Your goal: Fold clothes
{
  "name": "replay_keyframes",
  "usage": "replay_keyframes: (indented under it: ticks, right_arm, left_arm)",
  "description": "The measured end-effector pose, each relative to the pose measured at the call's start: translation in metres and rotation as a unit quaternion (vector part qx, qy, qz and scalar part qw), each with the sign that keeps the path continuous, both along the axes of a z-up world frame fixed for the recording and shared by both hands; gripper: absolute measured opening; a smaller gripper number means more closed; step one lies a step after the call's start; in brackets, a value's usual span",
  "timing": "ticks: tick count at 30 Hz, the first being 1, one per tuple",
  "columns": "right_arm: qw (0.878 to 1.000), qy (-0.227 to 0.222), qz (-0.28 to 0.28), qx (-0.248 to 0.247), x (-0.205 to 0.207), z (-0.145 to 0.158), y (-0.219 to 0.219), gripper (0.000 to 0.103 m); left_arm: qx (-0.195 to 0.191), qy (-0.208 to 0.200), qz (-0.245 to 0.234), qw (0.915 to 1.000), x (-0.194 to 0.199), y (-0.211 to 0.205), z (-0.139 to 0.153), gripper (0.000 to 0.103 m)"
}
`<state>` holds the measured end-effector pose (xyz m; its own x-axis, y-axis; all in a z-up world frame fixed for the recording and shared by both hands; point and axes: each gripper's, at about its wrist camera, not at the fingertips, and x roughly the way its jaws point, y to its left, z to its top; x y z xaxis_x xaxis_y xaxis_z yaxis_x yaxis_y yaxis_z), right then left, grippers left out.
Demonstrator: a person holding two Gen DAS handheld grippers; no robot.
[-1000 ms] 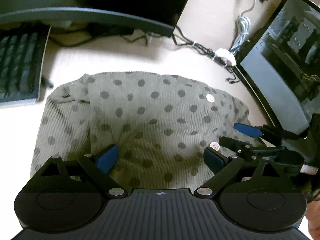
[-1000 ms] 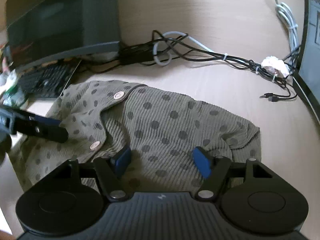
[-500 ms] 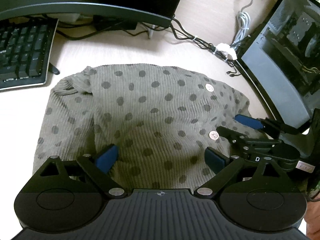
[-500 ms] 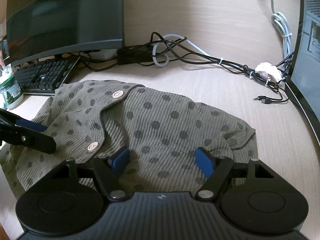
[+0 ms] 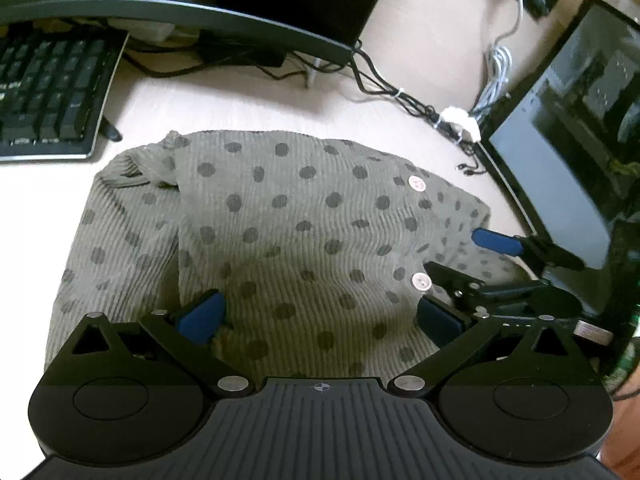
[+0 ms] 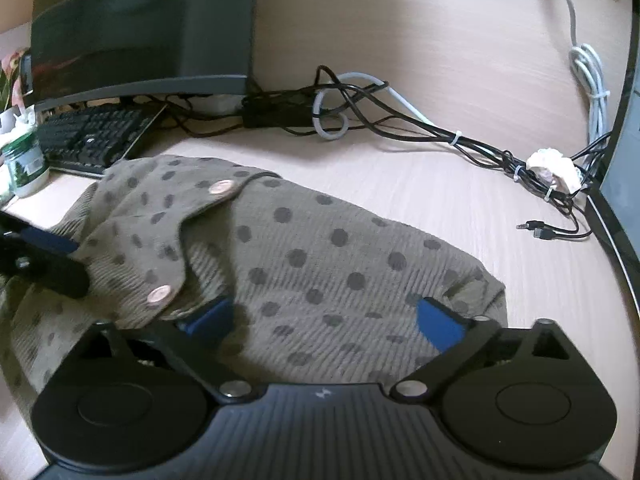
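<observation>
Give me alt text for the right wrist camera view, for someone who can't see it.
An olive polka-dot garment with two pink buttons lies partly folded on a light wooden desk, with the open right gripper low over its near edge. Behind it are a keyboard, a monitor and tangled cables.

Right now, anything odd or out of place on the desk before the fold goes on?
Mostly no. The dotted garment lies bunched, not flat, its buttoned flap turned over askew. A crumpled white wad sits in the cable bundle by the right screen. Both grippers, left and right, are open over the cloth.
</observation>
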<state>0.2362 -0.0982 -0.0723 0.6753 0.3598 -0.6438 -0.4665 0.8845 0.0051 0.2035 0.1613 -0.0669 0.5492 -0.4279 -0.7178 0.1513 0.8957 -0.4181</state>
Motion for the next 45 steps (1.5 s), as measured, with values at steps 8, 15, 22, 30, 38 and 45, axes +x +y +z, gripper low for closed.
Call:
replay_keyframes:
  ticks: [8, 15, 22, 30, 38, 45]
  right_arm:
    - [1.000, 0.006, -0.003, 0.007, 0.005, -0.002, -0.003, 0.103]
    - [0.996, 0.061, -0.057, 0.005, 0.006, 0.004, -0.001, 0.103]
    - [0.994, 0.046, -0.101, -0.008, -0.002, 0.001, 0.009, 0.103]
    - [0.998, 0.020, -0.064, 0.016, -0.003, -0.004, -0.003, 0.103]
    - [0.999, 0.028, -0.032, 0.006, 0.003, -0.001, -0.005, 0.103]
    - [1.000, 0.021, -0.017, 0.005, -0.001, -0.002, -0.007, 0.103]
  left_arm:
    - [0.014, 0.008, 0.009, 0.9998, 0.003, -0.006, 0.002, 0.103]
    - [0.003, 0.013, -0.042, 0.9990, 0.012, 0.004, 0.001, 0.103]
    - [-0.033, 0.007, -0.052, 0.9981, 0.018, 0.015, -0.002, 0.103]
    - [-0.019, -0.022, -0.008, 0.9996, 0.005, 0.006, -0.004, 0.103]
    - [-0.002, -0.030, 0.043, 0.9986, -0.022, 0.012, 0.014, 0.103]
    - [-0.040, -0.066, 0.095, 0.9924, -0.050, 0.051, 0.032, 0.103]
